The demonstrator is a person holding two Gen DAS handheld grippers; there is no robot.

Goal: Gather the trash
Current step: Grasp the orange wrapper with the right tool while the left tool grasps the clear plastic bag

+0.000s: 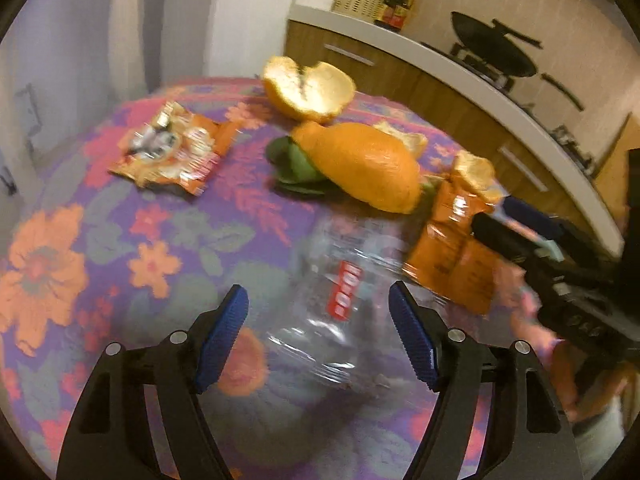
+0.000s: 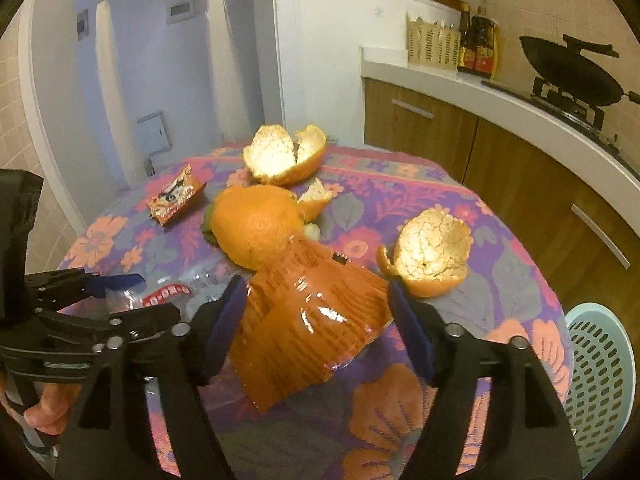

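Observation:
A crushed clear plastic bottle (image 1: 340, 308) with a red label lies on the flowered tablecloth (image 1: 100, 248), between the wide-open jaws of my left gripper (image 1: 318, 336). My right gripper (image 2: 314, 332) is open around a large orange wrapper (image 2: 312, 320), not closed on it. Orange peels lie behind: a big domed one (image 2: 256, 228), a split one (image 2: 284, 156) at the far edge, and a cup-shaped one (image 2: 432, 252) to the right. A small snack packet (image 2: 174, 198) lies at the left; in the left wrist view it (image 1: 176, 152) sits at the far left.
Green leaves (image 1: 296, 168) lie under the domed peel. A light blue perforated basket (image 2: 600, 380) stands beside the table at the right. A kitchen counter (image 2: 500, 96) with a wok (image 2: 572, 72), bottles and a cream basket runs behind.

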